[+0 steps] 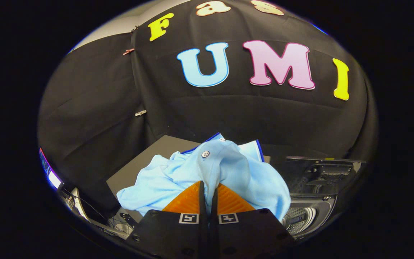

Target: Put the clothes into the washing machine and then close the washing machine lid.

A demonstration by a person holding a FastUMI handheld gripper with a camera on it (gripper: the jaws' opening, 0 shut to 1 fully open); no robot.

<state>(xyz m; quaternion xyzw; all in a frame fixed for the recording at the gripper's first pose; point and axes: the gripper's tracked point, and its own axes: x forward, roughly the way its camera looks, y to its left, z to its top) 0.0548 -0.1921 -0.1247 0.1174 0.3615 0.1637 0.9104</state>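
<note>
Gripper [208,189] pinched tight on light blue shirt [228,172], best lifted high and swung right over washing machine [306,216] drum

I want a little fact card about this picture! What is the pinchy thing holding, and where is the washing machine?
held item: light blue shirt with a white button and dark blue trim
gripper: shut on the shirt, a fold of cloth pinched between the orange fingers
shirt position: lifted, hanging bunched just ahead of the fingers, above a dark table
washing machine: below and to the right of the shirt, drum visible
lid: open, standing up behind the drum
task stage: shirt not yet in the machine
</note>
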